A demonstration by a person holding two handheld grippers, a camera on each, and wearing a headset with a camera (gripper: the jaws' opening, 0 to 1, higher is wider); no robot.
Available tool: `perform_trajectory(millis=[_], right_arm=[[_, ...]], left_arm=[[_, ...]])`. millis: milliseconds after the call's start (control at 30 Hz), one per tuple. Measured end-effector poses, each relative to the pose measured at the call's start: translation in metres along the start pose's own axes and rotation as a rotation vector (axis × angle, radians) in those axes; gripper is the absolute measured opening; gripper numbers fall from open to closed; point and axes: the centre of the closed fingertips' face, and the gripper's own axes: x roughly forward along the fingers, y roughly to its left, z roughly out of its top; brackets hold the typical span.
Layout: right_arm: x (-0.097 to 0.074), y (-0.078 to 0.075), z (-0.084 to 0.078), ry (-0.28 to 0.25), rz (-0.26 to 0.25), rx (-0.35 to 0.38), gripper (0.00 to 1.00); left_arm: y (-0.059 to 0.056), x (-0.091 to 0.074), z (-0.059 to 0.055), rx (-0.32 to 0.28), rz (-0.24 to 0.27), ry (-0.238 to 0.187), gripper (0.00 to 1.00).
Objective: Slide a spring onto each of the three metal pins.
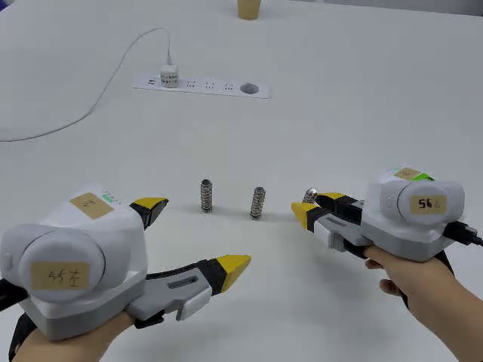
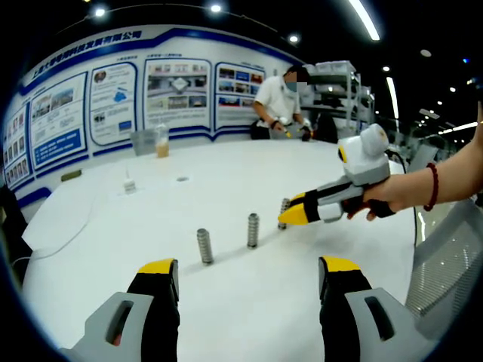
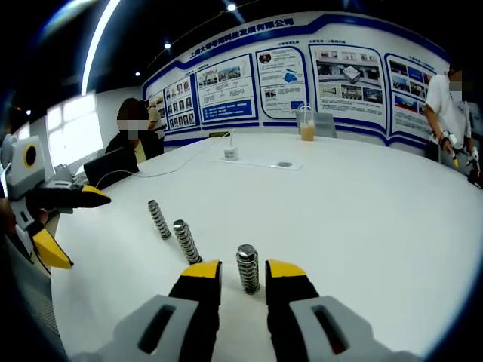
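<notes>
White flat surface (image 1: 362,113), mostly bare. A white power strip (image 1: 202,85) with a plugged charger lies at the far side, well apart from the work.

Left grey-and-white gripper with yellow tips (image 1: 192,234): jaws spread wide and holding nothing. It hovers near the person, short of the row.

Right grey-and-white gripper with yellow tips (image 1: 315,205): jaws drawn in narrow, one on either side of the third grey coil spring (image 3: 247,268). In the right gripper view a sliver of surface shows on both sides of that coil, so it looks flanked, not clamped.

Row of three stands upright mid-surface. The left-hand grey coil spring (image 1: 206,196) and middle grey coil spring (image 1: 258,203) are clear of both grippers. A rounded metal pin head (image 3: 179,224) shows atop the middle one.

Judgement: all three springs appear seated on pins. Little seems left beyond the right gripper leaving the third. Whether that coil sits fully down I cannot tell.
</notes>
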Motion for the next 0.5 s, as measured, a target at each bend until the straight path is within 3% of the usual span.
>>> perform_trajectory(millis=[500], right_arm=[[-0.028,0.015,0.015,0.003,0.049,0.017,0.46]], left_arm=[[0.005,-0.01,0.006,0.004,0.021,0.005,0.77]])
